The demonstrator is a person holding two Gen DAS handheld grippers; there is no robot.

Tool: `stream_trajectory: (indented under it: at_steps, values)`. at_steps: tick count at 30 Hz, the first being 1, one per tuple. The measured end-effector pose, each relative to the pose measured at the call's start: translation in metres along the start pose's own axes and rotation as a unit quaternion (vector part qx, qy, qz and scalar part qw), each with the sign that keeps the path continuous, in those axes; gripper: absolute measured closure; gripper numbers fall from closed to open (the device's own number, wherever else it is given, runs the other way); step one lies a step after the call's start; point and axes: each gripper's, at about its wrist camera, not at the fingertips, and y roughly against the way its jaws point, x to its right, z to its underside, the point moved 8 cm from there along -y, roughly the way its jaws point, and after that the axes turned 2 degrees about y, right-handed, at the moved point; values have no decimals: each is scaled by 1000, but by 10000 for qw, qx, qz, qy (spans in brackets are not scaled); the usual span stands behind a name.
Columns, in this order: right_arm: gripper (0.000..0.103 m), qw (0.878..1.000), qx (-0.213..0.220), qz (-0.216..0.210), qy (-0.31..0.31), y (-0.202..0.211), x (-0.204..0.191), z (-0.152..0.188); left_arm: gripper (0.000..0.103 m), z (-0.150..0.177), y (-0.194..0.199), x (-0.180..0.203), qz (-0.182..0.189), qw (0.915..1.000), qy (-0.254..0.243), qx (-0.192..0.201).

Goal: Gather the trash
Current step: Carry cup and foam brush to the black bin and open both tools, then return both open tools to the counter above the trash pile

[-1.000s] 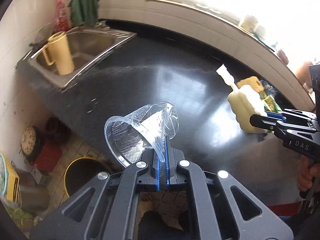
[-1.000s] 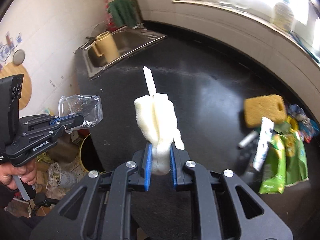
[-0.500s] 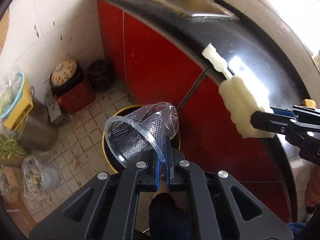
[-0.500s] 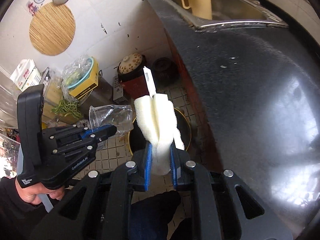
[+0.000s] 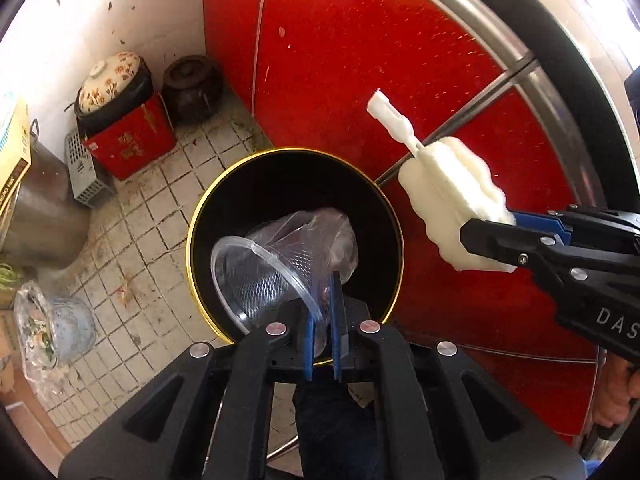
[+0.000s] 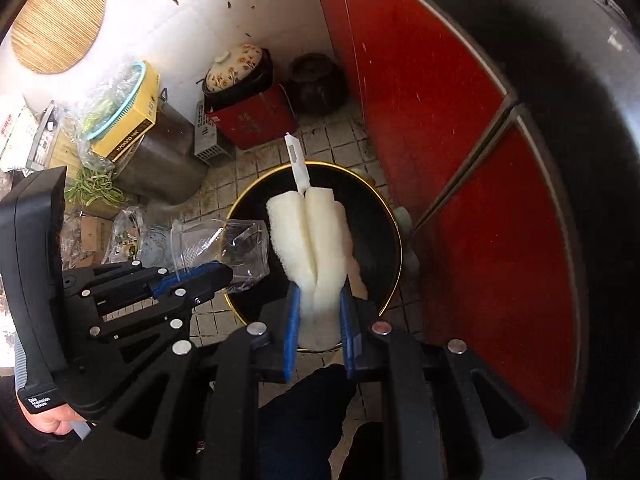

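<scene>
both grippers point steeply down over a black bin with a yellow rim (image 5: 208,216) that stands on the tiled floor (image 5: 152,216), just beside the red cabinet doors (image 5: 360,60) under the dark worktop edge (image 6: 580,80). the left gripper (image 5: 322,316) pinches the wall of a crumpled clear plastic cup (image 5: 280,256) between its blue pads, jaws nearly together, and the cup hangs over the bin's opening with its mouth tipped toward the lower left. the right gripper (image 6: 318,320) holds the thick end of a white sponge brush (image 6: 312,240) over the same bin, thin plastic handle pointing away; its jaws have just been opening a little, yet the sponge sits between the pads and touches both. seen from the left camera, the right gripper's black body reads "das", cut off by the frame edge. in the right view the left gripper's handle carries a small white label that looks like "data collection system", too small to be sure. at the wall end of the floor sit a red box with gold characters (image 5: 128,140), a floral-lidded pot (image 5: 110,80) on it, a dark jar (image 5: 192,84) beside it, and a yellow carton (image 6: 128,120) whose print is unreadable.
</scene>
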Motion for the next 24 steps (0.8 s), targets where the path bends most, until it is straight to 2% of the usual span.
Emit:
stream_trajectory:
  at_steps: [2, 3, 4, 5, 6, 10, 11, 14, 16, 19, 21, 24]
  values:
    - [70, 10000, -39, 41, 60, -5, 2, 0, 95, 0, -8, -4, -21, 9999, 30, -100]
    - [55, 9999, -69, 59, 95, -6, 3, 1, 85, 1, -12, -5, -62, 9999, 31, -156]
    - [46, 9999, -68, 92, 124, -8, 3, 0, 77, 2, -13, -5, -63, 9998, 25, -171]
    - [35, 9998, -37, 99, 142, -8, 3, 0, 55, 3, -13, -5, -76, 9998, 23, -156]
    - [34, 9999, -6, 94, 145, -7, 3, 0, 42, 2, -13, -5, -87, 9999, 22, -100]
    - [33, 9998, 36, 8, 171, 3, 4, 3, 35, 3, -7, -8, -117, 9999, 31, -48]
    - [30, 9998, 53, -6, 186, 6, 3, 3, 29, 3, -3, -8, -142, 9999, 29, -26]
    - [26, 9995, 192, -64, 244, 29, 0, 7, 21, 2, 18, -2, -202, 9997, -89, 70]
    - [23, 9989, 377, -176, 209, 62, -1, 11, 12, -2, 40, 6, -357, 9988, -272, 213]
    - [14, 9964, 809, -108, 208, 121, 7, 19, 8, -11, 81, 33, -472, 9958, -620, 478]
    - [13, 9933, 1118, -297, 14, 172, 19, 29, 7, -16, 106, 55, -613, 9925, -882, 590]
    - [10, 9869, 1587, -24, -296, 243, 54, 49, 7, -25, 144, 102, -598, 9859, -1327, 832]
